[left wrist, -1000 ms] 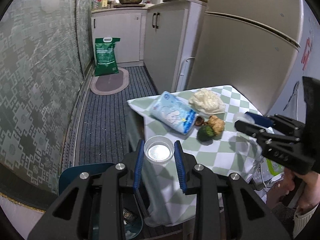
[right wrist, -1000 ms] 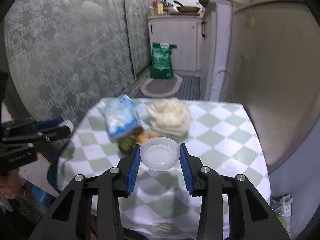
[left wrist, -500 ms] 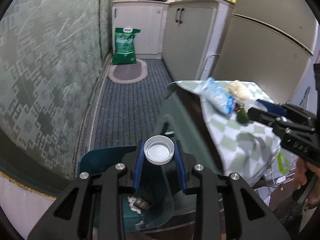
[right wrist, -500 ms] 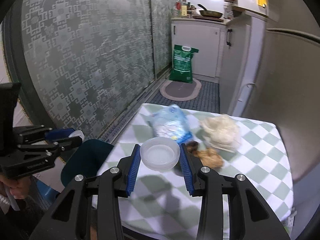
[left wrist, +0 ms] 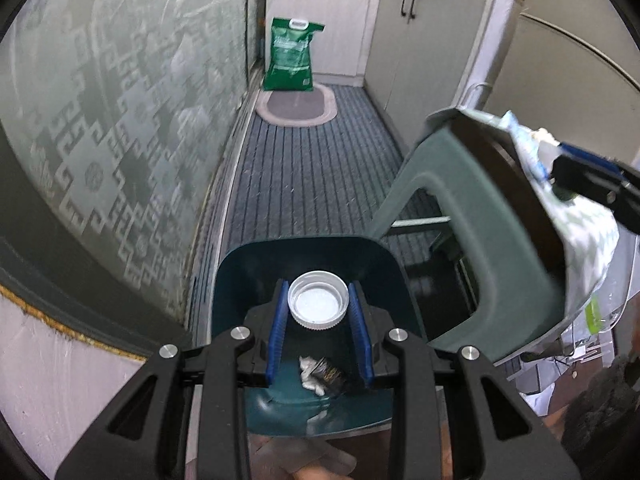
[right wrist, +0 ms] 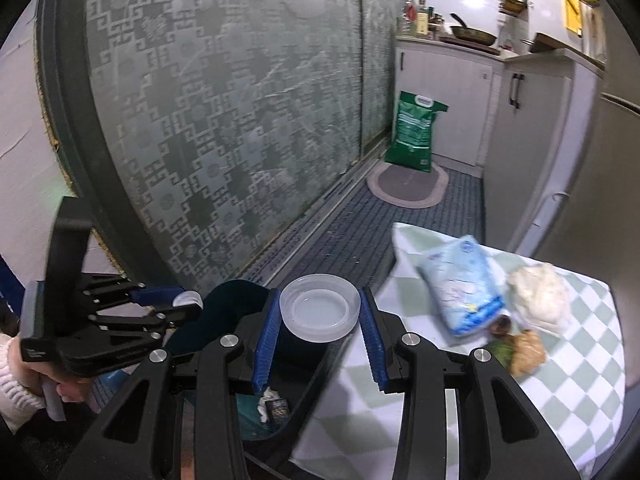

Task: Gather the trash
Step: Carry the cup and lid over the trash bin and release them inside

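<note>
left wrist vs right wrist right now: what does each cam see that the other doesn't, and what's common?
Left wrist only: the white screw cap held in the left gripper, seen face-on over the open teal bin, and the green stool under the cloth.

Right wrist only: the clear plastic lid held in the right gripper, the checkered tabletop, the blue packet, the white crumpled wad, food scraps, and the pan on the counter.

Both: the bin with trash in it, the green sack, the oval mat, and the other gripper.

A green sack (left wrist: 291,56) stands beside an oval mat (left wrist: 295,105).
</note>
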`<state>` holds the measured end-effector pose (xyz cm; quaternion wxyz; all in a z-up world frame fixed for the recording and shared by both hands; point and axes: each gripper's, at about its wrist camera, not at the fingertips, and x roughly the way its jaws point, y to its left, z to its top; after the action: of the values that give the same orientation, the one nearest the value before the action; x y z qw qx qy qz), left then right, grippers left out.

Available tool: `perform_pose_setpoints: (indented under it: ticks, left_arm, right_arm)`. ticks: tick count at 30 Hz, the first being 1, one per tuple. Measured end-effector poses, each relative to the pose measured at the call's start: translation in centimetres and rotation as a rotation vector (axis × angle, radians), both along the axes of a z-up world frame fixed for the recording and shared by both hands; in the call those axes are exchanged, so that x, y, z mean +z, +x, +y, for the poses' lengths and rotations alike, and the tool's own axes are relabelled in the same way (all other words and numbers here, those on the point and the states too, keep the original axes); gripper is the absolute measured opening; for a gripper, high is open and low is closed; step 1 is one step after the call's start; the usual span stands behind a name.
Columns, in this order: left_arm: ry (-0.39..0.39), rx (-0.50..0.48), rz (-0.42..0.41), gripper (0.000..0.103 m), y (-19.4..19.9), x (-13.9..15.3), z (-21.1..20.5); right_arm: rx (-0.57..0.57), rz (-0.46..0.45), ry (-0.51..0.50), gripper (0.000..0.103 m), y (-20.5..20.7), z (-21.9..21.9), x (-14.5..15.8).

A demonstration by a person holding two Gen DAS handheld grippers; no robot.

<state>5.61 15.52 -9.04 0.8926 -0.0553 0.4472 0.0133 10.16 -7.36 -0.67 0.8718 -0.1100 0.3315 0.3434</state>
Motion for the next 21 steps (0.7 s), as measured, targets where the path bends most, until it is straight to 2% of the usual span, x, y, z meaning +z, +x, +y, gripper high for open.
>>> perform_pose_setpoints:
  ticks: [6,17,21]
  left_arm:
    - [-0.026,-0.012,0.053,0.032,-0.5,-2.0,0.9]
    - [-0.008,-0.039,0.168,0.032,-0.7,-6.1,1.4]
    - [-0.027,-0.051,0.212,0.032,-0.8,-7.4,1.8]
  right_arm:
    - [0.044,0.025,-0.003,0.04,-0.6,2.5,-0.5]
    - [0.12,0.074,-0.044,0.04,-1.9,6.8,-2.0]
    - [0.127,0.103,-0.062,0.04,-1.8,7.7,-2.9]
